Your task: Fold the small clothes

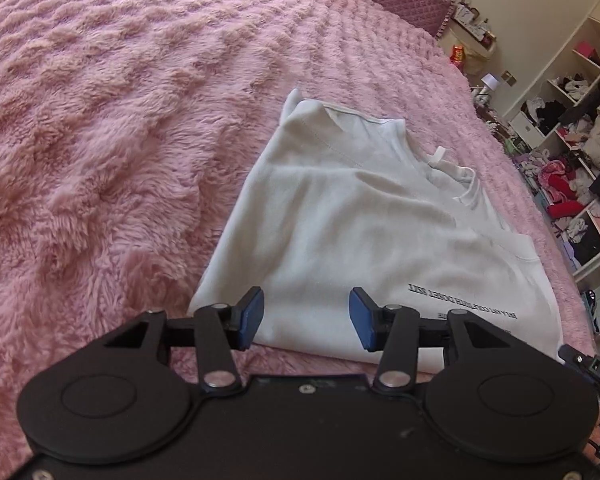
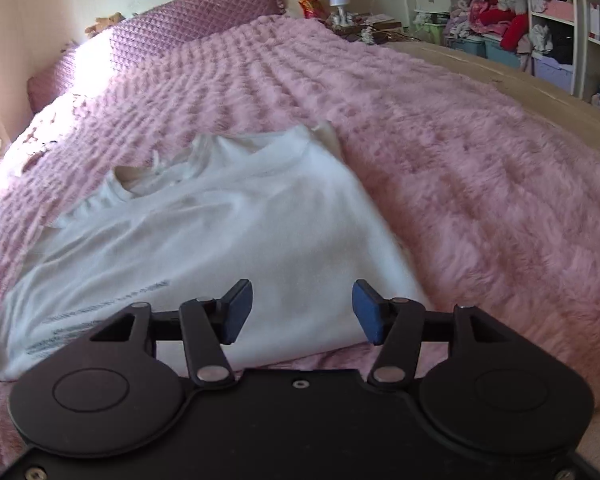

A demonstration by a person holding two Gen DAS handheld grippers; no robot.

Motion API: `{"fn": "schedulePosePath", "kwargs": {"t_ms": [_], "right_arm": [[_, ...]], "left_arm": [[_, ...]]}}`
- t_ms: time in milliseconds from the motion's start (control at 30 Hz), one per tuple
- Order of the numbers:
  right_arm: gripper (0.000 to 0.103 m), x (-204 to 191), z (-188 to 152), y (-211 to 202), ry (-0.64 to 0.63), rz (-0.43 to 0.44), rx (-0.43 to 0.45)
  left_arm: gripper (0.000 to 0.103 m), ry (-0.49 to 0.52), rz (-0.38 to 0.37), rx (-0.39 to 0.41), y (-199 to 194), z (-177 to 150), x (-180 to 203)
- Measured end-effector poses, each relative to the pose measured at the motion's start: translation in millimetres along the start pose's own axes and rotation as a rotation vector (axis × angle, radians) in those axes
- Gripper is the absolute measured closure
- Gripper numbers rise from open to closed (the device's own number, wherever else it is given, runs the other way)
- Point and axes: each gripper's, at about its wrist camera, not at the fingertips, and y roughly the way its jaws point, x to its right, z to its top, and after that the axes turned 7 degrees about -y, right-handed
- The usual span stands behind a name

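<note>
Sides of white T-shirt (image 1: pixel 360 232) already folded inward; end-to-end fold not yet made. Garment flat on pink fleece blanket (image 1: pixel 100 140), at 12 o'clock from both tools. Left gripper (image 1: pixel 306 318) and right gripper (image 2: pixel 302 312) half open, empty, above near hem.

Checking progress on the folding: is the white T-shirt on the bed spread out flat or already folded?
Partly folded: the white T-shirt has its sides turned in, narrowing it, collar still exposed.
</note>
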Motion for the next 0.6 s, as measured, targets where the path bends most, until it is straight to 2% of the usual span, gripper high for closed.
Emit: {"fn": "schedulePosePath", "kwargs": {"t_ms": [33,133,267,367,467,600], "right_arm": [[0.047,-16,0,-1,-0.027,0.029,0.01],[0.047,-60,-5,6,-0.168,0.031,0.022],[0.047,-98,-21,22,-0.265,0.011,0.004],[0.047,-117,-28,28,-0.333,0.007,0.003],[0.045,-128,-39,36,-0.374,-0.014,-0.042],[0.043,-129,-51,42,-0.406,-0.029,-0.041]], "left_arm": [[0.054,0.02,-0.004,-0.002,-3,-2,5],[0.053,0.048,0.007,-0.007,-5,-5,13],[0.053,-0.024,-0.004,-0.021,-8,-7,4],[0.053,-0.054,0.008,-0.02,-14,-10,-6],[0.053,-0.082,0.024,-0.009,-24,-13,-16],[0.053,-0.189,-0.009,0.002,-35,-18,-35]]}}
